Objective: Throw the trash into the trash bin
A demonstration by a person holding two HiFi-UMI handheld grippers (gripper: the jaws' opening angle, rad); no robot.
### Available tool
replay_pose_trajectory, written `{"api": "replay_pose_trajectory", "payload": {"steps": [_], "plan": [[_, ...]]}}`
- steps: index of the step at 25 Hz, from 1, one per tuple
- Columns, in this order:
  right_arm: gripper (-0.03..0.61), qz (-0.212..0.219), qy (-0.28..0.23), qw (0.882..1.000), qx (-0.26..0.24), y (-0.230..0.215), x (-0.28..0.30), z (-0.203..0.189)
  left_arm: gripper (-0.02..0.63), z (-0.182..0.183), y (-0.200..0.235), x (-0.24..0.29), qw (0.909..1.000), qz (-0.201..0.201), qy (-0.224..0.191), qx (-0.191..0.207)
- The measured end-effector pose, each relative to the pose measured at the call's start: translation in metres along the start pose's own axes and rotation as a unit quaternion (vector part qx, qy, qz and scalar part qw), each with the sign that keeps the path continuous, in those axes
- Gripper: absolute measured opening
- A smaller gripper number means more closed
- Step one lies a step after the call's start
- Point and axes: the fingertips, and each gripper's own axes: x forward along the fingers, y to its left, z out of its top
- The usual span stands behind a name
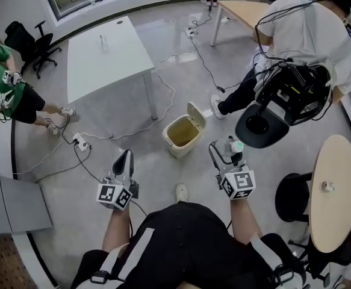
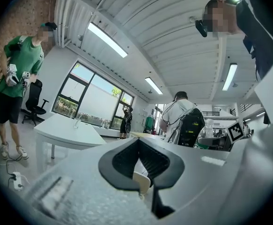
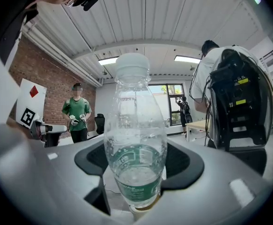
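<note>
Plastic bottle (image 3: 135, 139) is being squeezed mid-body by the right gripper (image 1: 225, 148) near the trash bin (image 1: 174, 142), looking light and slippery; left gripper (image 1: 125, 153) fingers are pressing together, empty.

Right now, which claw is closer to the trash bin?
Right. The right claw, gripping a water bottle, is just off the trash bin on its right side; the left claw is farther off, to its lower left.

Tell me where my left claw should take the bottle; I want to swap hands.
Probably grip the neck under the cap, coming level from the side: the bottle stands upright, and the right claw clamps its labelled lower body.
</note>
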Motion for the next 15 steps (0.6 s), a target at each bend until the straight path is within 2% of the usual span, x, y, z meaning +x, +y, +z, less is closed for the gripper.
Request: {"api": "replay_pose_trajectory", "payload": {"steps": [3,10,15], "plan": [[0.325,0.014,0.006,1.000,0.011,-0.017,0.015,-0.004,0.000,0.002,-0.008,0.021,1.0000,0.002,-0.003,0.007],[0.325,0.052,-0.003,0.998,0.022,-0.033,-0.016,-0.017,0.000,-0.015,-0.059,0.013,0.9998,0.016,-0.002,0.009],[0.325,0.068,-0.004,0.997,0.021,-0.037,0.034,-0.011,0.000,-0.020,-0.036,0.053,0.9998,0.014,0.010,0.013]]}}
